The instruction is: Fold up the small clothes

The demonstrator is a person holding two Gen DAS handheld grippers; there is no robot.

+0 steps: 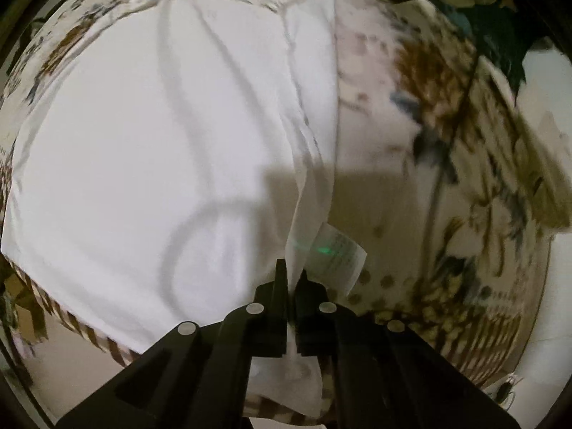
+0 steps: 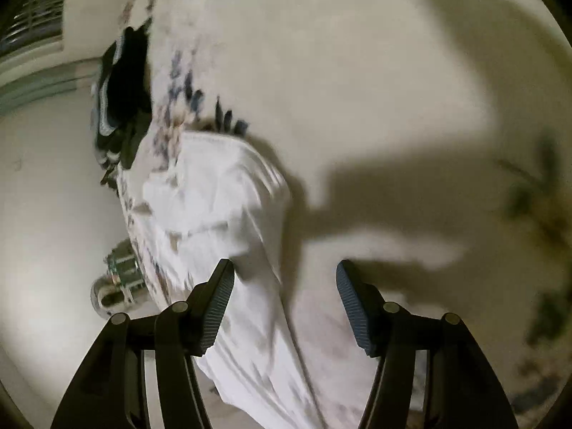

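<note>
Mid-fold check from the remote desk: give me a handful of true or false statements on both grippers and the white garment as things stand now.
1. The left gripper is shut on an edge of the white garment. True.
2. The right gripper is clamped shut on the garment. False: its jaws stand apart, with the cloth lying between them and under the left finger, but not pinched.
3. A printed care label shows just beyond the left gripper's tips. True.
4. The garment lies on a bare wooden table. False: it lies on a floral-patterned cloth.
5. The garment is dark blue. False: it is white.
</note>
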